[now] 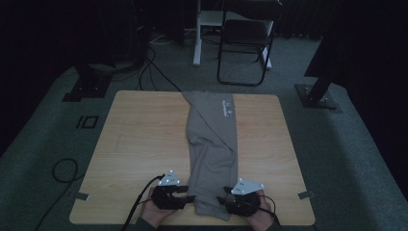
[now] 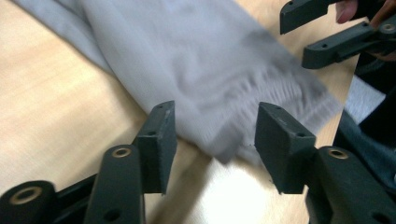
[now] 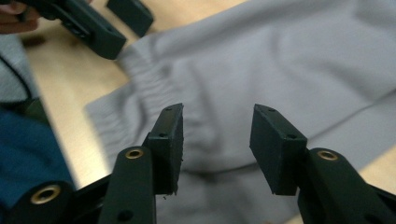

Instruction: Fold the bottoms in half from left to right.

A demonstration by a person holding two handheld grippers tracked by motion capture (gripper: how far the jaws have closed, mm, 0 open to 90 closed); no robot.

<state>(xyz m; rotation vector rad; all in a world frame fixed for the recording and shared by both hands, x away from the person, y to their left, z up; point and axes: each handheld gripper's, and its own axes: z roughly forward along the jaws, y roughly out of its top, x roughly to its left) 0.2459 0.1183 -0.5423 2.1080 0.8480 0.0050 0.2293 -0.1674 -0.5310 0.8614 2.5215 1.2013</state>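
Note:
A grey garment, folded into a long strip, lies down the middle of the wooden table, its ribbed hem at the near edge. My left gripper rests just left of that hem and points right at it. Its jaws are open in the left gripper view, with the hem beyond them and nothing pressed. My right gripper sits at the hem's right side and points left. It is open too, hovering over the grey cloth. Each gripper view shows the other gripper across the hem.
A folding chair and a white desk leg stand beyond the table's far edge. Black stand bases flank the table on the carpet. A cable loop lies on the floor at left. Bare wood runs along both sides of the garment.

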